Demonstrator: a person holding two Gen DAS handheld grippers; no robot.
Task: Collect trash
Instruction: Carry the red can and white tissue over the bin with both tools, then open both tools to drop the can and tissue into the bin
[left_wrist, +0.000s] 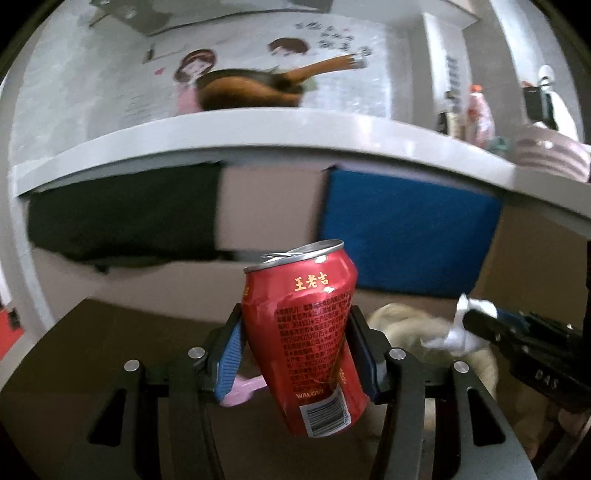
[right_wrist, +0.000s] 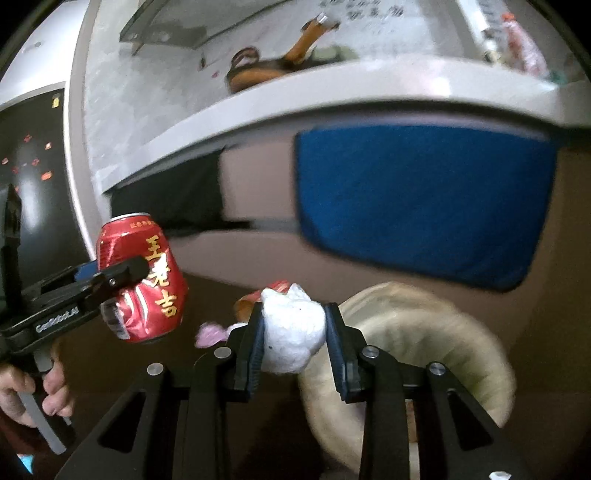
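Trash is up off the floor in both grippers, in front of a long white counter (left_wrist: 258, 136) with a blue panel (left_wrist: 406, 236) and a dark panel (left_wrist: 122, 218) beneath it. Below lies a brown floor (left_wrist: 110, 332), and on it sits a pale woven basket (right_wrist: 424, 332), round and open-topped, just under and beyond the right gripper.

Left gripper (left_wrist: 295, 354) points forward and slightly down, its jaws fairly wide and pressed on either side of a dented red can (left_wrist: 306, 332). The can tilts, its opened top leaning up and to the right, barcode end lowest. From the right wrist view the same can (right_wrist: 144, 280) hangs in mid-air at the left, the black finger clamped across its crumpled middle, and a person's hand (right_wrist: 33, 395) grips the handle below.

Right gripper (right_wrist: 293, 339) also aims forward and a little down, jaws about a third apart, blue pads squeezing a crumpled white tissue wad (right_wrist: 291, 332). It is held just left of the basket's near rim.

Smaller bits lie on the floor beyond: a pink scrap (right_wrist: 210, 334) and an orange-red wrapper (right_wrist: 255, 299), both blurred.
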